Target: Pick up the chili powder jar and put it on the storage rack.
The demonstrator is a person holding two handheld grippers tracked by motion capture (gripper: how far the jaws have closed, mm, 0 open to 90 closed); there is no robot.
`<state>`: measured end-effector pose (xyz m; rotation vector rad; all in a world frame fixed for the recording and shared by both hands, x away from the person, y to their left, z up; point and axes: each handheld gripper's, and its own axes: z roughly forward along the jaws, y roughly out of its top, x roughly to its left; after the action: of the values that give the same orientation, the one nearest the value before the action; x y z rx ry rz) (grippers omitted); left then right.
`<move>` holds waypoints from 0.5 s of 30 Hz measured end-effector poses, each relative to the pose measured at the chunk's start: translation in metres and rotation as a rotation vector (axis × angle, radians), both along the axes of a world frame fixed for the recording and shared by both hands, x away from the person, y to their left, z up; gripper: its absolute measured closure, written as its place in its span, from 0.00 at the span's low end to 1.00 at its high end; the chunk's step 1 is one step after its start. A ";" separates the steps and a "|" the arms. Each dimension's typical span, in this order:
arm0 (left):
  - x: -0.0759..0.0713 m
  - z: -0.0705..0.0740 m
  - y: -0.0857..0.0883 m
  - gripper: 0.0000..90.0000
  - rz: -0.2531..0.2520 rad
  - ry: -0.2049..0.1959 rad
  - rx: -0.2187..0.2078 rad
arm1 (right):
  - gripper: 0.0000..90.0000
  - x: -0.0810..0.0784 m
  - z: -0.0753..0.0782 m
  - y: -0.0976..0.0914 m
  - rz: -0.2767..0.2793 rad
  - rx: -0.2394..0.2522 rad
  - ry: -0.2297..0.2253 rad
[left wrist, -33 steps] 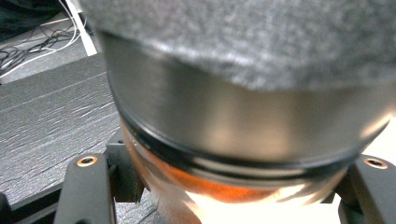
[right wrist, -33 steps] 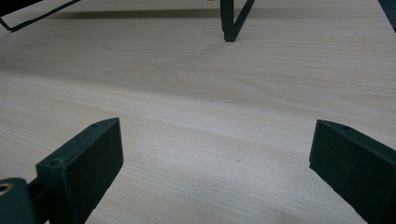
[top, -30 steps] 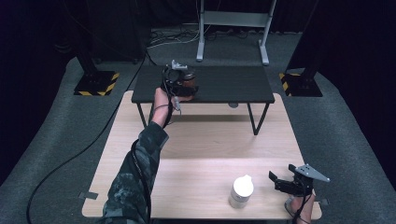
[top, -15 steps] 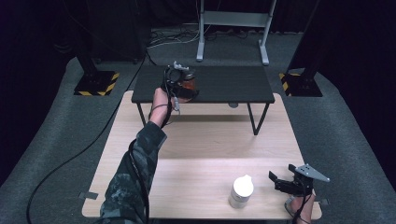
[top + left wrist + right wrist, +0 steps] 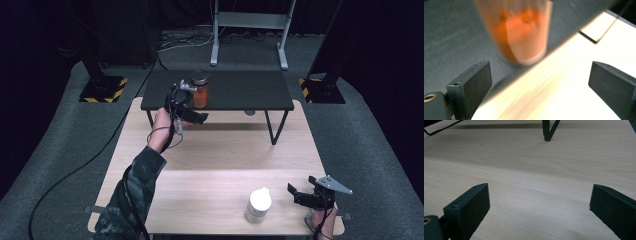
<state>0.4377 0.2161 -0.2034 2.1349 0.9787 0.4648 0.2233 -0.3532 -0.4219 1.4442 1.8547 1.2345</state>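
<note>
Jar [image 5: 200, 91] – clear, orange filling, dark lid; in the left gripper view the orange [image 5: 521, 32] is blurred. Shelf [image 5: 250, 92] under it – matt black top, black legs. Table [image 5: 220, 165] – pale wood, light grain, beige. Bottle [image 5: 259, 205] near the front edge – white all over. Left gripper [image 5: 192, 116] – black body, black jaws, a grey metal bit on top. Right gripper [image 5: 300, 196] – black, with a grey plate. Sleeve [image 5: 127, 200] – green-brown camouflage pattern. Floor carpet [image 5: 365, 140] – grey, speckled. Stand bases [image 5: 102, 89] at both far sides – black with yellow-black hazard stripes. Frame [image 5: 250, 22] at the back – light grey. Backdrop – black.
</note>
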 end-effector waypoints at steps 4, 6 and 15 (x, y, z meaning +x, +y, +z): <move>-0.019 -0.016 0.007 0.04 -0.017 0.000 0.007 | 0.02 0.002 0.001 -0.001 0.009 0.001 0.006; -0.029 -0.029 0.012 0.03 -0.017 0.007 0.008 | 0.02 0.002 0.001 -0.001 0.010 0.002 0.007; -0.058 -0.087 0.033 0.00 0.005 0.063 0.006 | 0.02 0.002 0.001 -0.001 0.020 -0.001 0.005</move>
<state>0.3794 0.2494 -0.2901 2.1643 1.0190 0.4048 0.2256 -0.3543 -0.4213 1.4327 1.8764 1.2404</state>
